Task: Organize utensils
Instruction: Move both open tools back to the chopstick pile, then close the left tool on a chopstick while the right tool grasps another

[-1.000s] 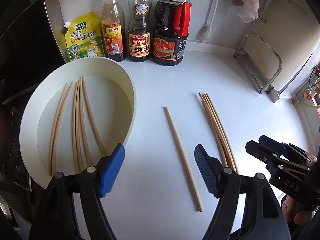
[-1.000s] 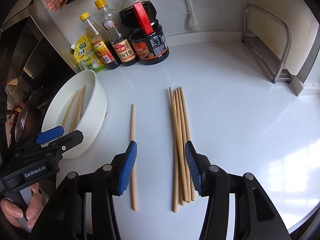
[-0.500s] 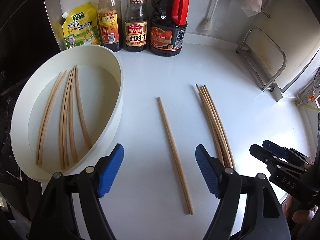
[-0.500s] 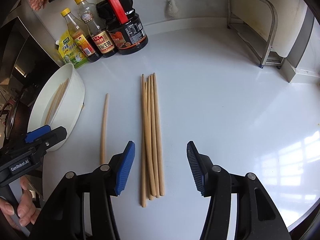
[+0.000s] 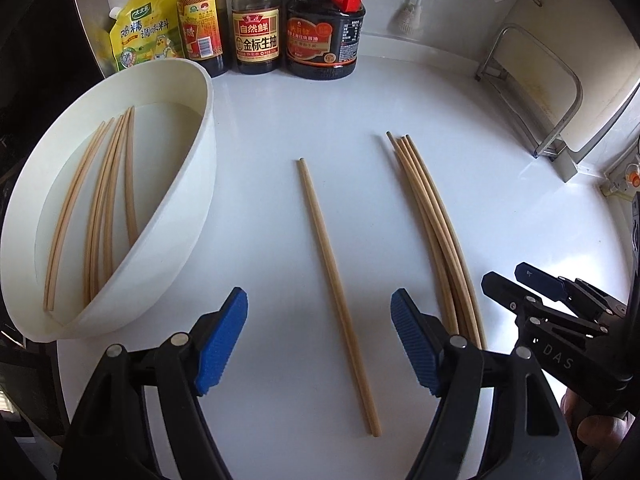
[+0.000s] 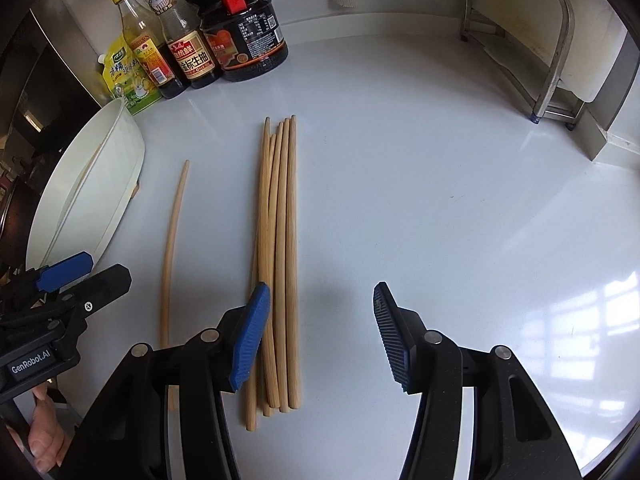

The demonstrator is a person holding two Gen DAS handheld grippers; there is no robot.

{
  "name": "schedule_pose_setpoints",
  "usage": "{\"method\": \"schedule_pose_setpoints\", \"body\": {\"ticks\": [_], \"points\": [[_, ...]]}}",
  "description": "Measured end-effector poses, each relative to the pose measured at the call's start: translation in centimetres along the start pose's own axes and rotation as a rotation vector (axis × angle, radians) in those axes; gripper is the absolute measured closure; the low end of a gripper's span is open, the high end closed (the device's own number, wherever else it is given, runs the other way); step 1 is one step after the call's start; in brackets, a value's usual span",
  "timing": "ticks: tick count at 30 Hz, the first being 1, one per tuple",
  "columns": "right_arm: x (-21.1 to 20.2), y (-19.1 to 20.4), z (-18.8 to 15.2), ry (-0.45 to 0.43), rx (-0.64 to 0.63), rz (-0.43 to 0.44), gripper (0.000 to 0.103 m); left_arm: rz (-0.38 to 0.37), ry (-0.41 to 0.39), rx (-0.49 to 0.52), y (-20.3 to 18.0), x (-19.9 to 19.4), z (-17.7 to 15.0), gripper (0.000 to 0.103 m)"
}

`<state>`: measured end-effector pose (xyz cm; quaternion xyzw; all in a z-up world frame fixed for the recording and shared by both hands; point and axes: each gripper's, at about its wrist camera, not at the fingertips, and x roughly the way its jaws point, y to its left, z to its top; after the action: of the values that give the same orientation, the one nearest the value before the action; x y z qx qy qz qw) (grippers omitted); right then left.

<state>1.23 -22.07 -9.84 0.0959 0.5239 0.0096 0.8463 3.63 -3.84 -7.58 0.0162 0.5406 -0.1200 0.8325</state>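
Note:
A single wooden chopstick [image 5: 340, 304] lies on the white counter [image 5: 280, 160], running lengthwise between the blue pads of my left gripper [image 5: 319, 308], which hangs open just above it. To its right lies a bundle of several chopsticks [image 5: 432, 220]. In the right wrist view the bundle [image 6: 280, 240] sits under the left pad of my right gripper [image 6: 320, 308], which is open and off-centre to the bundle's right. The single chopstick [image 6: 172, 248] lies left of the bundle. A white bowl [image 5: 200, 184] holds several more chopsticks [image 5: 108, 200].
Sauce bottles [image 5: 256, 24] and a yellow seasoning pouch [image 5: 140, 28] stand along the back wall behind the bowl [image 6: 120, 152]. A metal rack [image 6: 552, 64] stands at the back right. Each gripper shows in the other's view, left gripper [image 6: 100, 272], right gripper [image 5: 504, 276].
Both grippers have sunk toward the counter. The single chopstick now sits centred between the left jaws. The bundle has slid from the right gripper's right pad to its left pad.

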Motion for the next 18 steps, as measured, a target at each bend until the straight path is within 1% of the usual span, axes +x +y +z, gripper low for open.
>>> {"method": "schedule_pose_setpoints", "body": {"ticks": [6,11,18], "points": [[1.3,-0.1,0.0,0.013,-0.017,-0.015,0.051,-0.006,0.025,-0.02,0.2,1.4,-0.8,0.03],[1.3,0.1,0.1,0.004,-0.033,-0.038,0.051,-0.002,0.041,-0.026,0.2,2.1,-1.5,0.03],[1.4,0.6,0.2,-0.015,-0.08,-0.067,0.051,0.011,0.047,-0.026,0.0,3.0,-1.7,0.03]]}}
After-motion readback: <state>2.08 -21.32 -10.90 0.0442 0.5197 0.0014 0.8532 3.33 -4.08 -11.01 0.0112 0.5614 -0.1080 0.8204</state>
